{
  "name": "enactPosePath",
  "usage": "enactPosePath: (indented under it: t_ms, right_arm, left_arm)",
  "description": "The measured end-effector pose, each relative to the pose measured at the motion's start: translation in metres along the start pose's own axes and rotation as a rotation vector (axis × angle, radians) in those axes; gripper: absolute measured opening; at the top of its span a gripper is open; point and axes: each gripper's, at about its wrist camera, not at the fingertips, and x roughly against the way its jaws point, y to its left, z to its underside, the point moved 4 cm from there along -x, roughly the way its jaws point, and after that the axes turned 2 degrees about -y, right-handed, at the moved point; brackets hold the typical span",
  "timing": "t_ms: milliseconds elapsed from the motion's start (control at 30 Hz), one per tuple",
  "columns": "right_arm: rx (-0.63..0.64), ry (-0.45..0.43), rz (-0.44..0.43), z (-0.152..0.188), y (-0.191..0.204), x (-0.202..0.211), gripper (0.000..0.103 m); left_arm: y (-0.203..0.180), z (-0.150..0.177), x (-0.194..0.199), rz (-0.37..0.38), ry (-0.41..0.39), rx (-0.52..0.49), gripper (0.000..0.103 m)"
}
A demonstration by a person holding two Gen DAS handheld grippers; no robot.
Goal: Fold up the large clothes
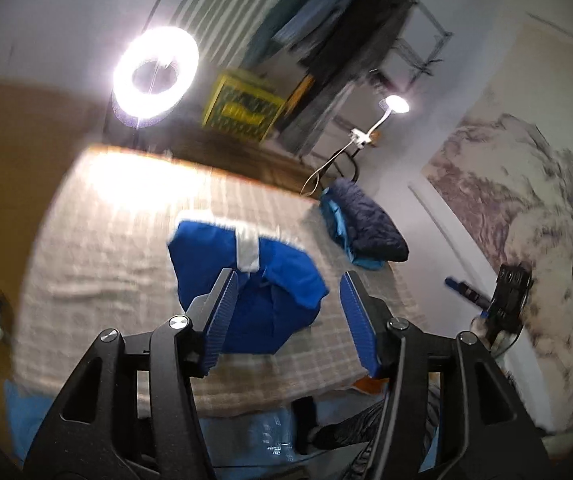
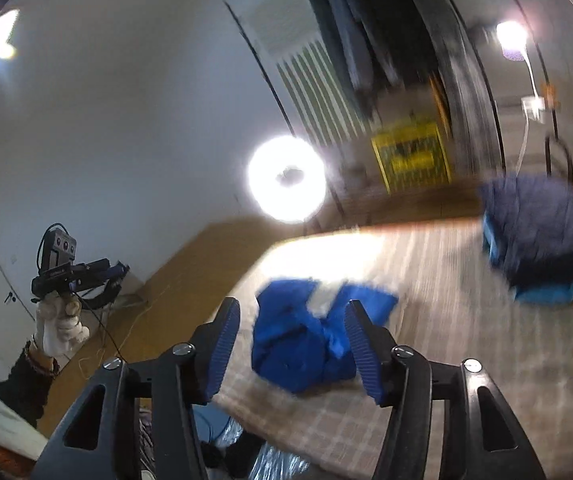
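A bright blue garment with a white band (image 1: 246,280) lies bunched on the checked table cover (image 1: 106,248); it also shows in the right wrist view (image 2: 306,336). My left gripper (image 1: 288,320) is open and empty, held above the table on the near side of the garment. My right gripper (image 2: 292,350) is open and empty, also raised above the near edge. The left gripper shows in the right wrist view, held by a gloved hand at the far left (image 2: 74,272). The right gripper shows at the right in the left wrist view (image 1: 506,292). Both views are blurred.
A dark navy folded garment on a light blue one (image 1: 366,228) sits at the table's far right corner (image 2: 542,232). A ring light (image 1: 154,76) stands behind the table. A yellow crate (image 1: 246,108), hanging clothes (image 1: 346,32) and a small lamp (image 1: 396,104) are beyond.
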Motion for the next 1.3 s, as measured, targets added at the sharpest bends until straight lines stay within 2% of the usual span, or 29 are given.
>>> enactPosePath:
  t_ms: [267, 333, 500, 667, 733, 767, 800, 833, 900, 1033, 1133, 1200, 1233, 1300]
  right_arm:
    - [-0.194, 0.237, 0.072, 0.065, -0.056, -0.139, 0.059]
    - [-0.210, 0.286, 0.104, 0.080, -0.068, -0.168, 0.061]
    - [-0.237, 0.378, 0.141, 0.106, -0.092, -0.219, 0.064]
    - [-0.247, 0.400, 0.128, 0.106, -0.102, -0.244, 0.063]
    - [-0.242, 0.406, 0.116, 0.108, -0.105, -0.253, 0.056]
    - [-0.240, 0.411, 0.115, 0.109, -0.105, -0.256, 0.044]
    - [-0.241, 0.416, 0.102, 0.111, -0.106, -0.260, 0.025]
    - [-0.247, 0.424, 0.076, 0.112, -0.104, -0.262, 0.019]
    - [-0.258, 0.412, 0.039, 0.110, -0.101, -0.260, 0.004]
    - [-0.293, 0.331, -0.038, 0.088, -0.101, -0.237, 0.001]
    - [-0.357, 0.272, -0.111, 0.080, -0.109, -0.215, 0.001]
    - [-0.402, 0.275, -0.125, 0.087, -0.116, -0.217, 0.001]
    - [-0.433, 0.302, -0.118, 0.096, -0.120, -0.225, 0.001]
    - [-0.433, 0.361, -0.082, 0.113, -0.122, -0.238, 0.000]
  left_arm:
    - [0.106, 0.047, -0.154, -0.071, 0.135, 0.204, 0.055]
    - [0.127, 0.052, -0.184, -0.090, 0.167, 0.251, 0.055]
    - [0.164, 0.057, -0.226, -0.086, 0.190, 0.340, 0.056]
    - [0.191, 0.057, -0.254, -0.052, 0.197, 0.432, 0.056]
    - [0.195, 0.056, -0.262, -0.025, 0.196, 0.441, 0.056]
    - [0.194, 0.055, -0.264, -0.010, 0.188, 0.437, 0.044]
    - [0.193, 0.055, -0.266, -0.005, 0.187, 0.432, 0.013]
    - [0.191, 0.056, -0.267, -0.003, 0.198, 0.425, 0.007]
    - [0.183, 0.057, -0.262, -0.010, 0.184, 0.398, 0.003]
    - [0.162, 0.071, -0.245, 0.054, 0.192, 0.465, 0.001]
    - [0.159, 0.094, -0.244, 0.045, 0.227, 0.466, 0.001]
    - [0.173, 0.106, -0.253, 0.024, 0.253, 0.507, 0.001]
    - [0.183, 0.114, -0.259, 0.023, 0.267, 0.547, 0.001]
    - [0.186, 0.116, -0.261, 0.012, 0.269, 0.548, 0.001]
